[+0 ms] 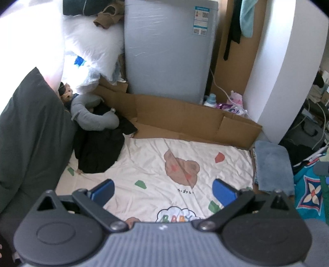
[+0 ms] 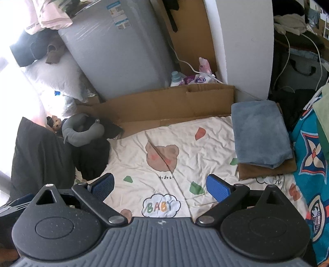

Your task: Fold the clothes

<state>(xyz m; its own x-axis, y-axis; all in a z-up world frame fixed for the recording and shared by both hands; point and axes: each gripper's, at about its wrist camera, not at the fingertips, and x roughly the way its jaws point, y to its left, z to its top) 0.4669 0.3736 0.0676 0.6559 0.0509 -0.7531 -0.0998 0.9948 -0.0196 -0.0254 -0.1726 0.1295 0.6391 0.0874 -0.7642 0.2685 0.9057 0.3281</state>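
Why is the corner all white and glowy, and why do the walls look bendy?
Left wrist view: bright light at the upper left washes out the white pillow; the fisheye lens bends the white wall into a curve, and the picture is slightly soft. Right wrist view: the same glare whitens the left edge, the washing machine leans from distortion, and the bear sheet looks sharper.

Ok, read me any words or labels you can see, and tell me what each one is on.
"BABY": in a cloud on the printed sheet.
"かわい": under the bear on that sheet.
Sticker on the grey appliance: too small to read.
Purple packet by the bottle: lettering blurred.
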